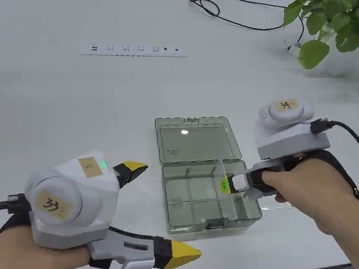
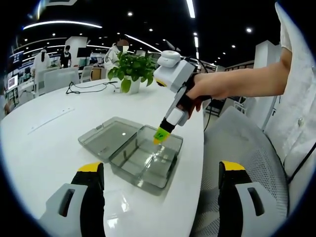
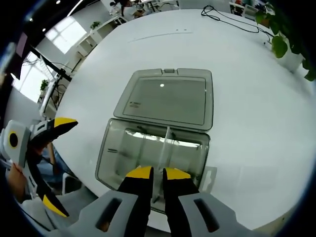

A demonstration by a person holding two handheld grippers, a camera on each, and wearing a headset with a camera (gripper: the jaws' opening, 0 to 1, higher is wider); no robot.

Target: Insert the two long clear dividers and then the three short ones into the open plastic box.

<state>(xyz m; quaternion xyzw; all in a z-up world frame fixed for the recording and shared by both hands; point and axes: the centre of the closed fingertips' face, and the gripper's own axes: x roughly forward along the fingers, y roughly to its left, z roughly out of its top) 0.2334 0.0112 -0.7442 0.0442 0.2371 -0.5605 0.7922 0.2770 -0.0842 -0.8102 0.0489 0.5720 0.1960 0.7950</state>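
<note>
A tan sticker (image 1: 53, 206) on the left tool (image 1: 161, 211) reads "33"; other labels are too small.

Beneath everything, white table (image 1: 50, 109). At far side, lying flat, white power strip (image 1: 133, 49). Right of that, near far edge, looped black cable (image 1: 231, 12), trailing toward potted plant (image 1: 336, 8) with broad green leaves at far right corner. In left gripper view: grey mesh chair (image 2: 237, 143) just beside table edge, people (image 2: 42, 59) standing well back in an open office, long ceiling lights (image 2: 191, 7) overhead. In right gripper view, bright window (image 3: 61, 34) past table edge.
</note>
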